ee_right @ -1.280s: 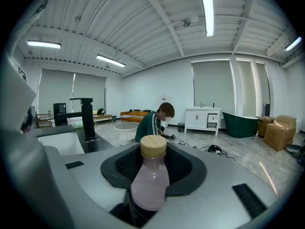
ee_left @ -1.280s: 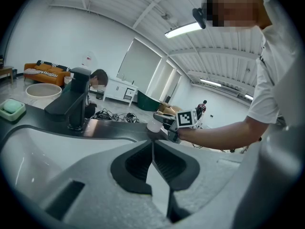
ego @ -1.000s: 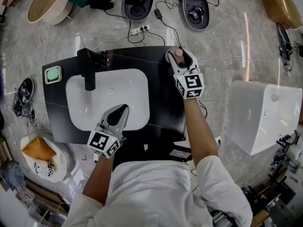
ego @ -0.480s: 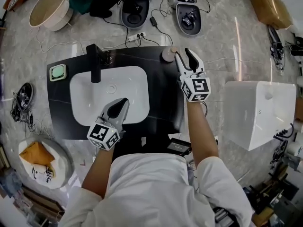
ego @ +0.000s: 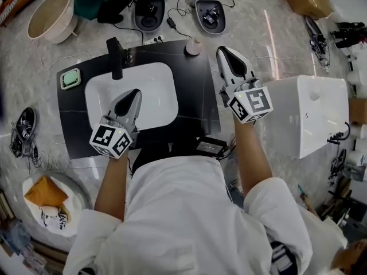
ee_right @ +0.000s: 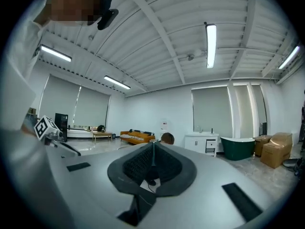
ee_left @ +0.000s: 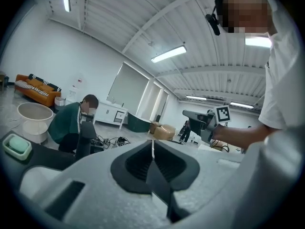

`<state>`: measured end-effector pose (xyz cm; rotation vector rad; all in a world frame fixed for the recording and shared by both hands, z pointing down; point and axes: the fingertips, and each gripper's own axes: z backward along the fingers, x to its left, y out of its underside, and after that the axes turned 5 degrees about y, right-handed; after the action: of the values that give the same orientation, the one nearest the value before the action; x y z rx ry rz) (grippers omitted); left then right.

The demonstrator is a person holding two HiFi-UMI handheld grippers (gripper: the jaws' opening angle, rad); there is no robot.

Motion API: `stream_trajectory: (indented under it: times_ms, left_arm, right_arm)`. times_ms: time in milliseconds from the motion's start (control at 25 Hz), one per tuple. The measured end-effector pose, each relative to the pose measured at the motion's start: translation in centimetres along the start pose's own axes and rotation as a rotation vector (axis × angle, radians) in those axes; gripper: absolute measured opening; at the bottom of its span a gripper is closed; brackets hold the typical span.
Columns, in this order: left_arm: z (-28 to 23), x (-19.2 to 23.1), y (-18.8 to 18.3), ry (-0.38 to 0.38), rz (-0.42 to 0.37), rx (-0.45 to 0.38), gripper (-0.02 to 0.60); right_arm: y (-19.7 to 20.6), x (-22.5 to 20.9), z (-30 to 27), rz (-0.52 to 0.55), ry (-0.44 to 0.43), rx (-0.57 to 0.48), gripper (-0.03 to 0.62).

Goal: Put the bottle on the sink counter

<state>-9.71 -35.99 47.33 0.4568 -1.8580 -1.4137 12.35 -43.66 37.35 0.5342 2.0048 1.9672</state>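
The bottle [ego: 193, 46], a small pale one with a tan cap, stands upright on the back right corner of the black sink counter [ego: 194, 99]. My right gripper [ego: 223, 51] hovers to the right of it, apart from it. Its jaws have just been closing with nothing between them, and the right gripper view shows them shut [ee_right: 153, 154] and pointing level into the room. My left gripper [ego: 135, 91] is held above the white basin [ego: 105, 98], shut and empty [ee_left: 152, 149].
A black faucet [ego: 116, 57] and a green soap dish [ego: 70, 78] stand on the counter's back left. A large white fixture [ego: 309, 116] stands to the right. Basins [ego: 148, 9], cables and a beige bowl [ego: 48, 15] lie on the floor beyond, where a person in green [ee_left: 75, 122] sits.
My right gripper opened off the bottle, left it standing on the counter, then rose to the right and closed. My left gripper lifted above the basin.
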Motion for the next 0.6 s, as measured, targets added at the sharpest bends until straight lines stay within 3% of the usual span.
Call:
stream_trajectory:
  times_ms: [280, 600]
  left_arm:
    - [5.5, 0.3, -2.8, -0.005, -0.034, -0.051, 0.025]
    - [8.5, -2.0, -2.2, -0.055, -0.081, -0.071, 0.022]
  right_arm:
    - [-3.6, 5.9, 5.0, 0.031, -0.048, -0.018, 0.017]
    - [-1.5, 9.4, 10.6, -0.031, -0.041, -0.026, 0.015]
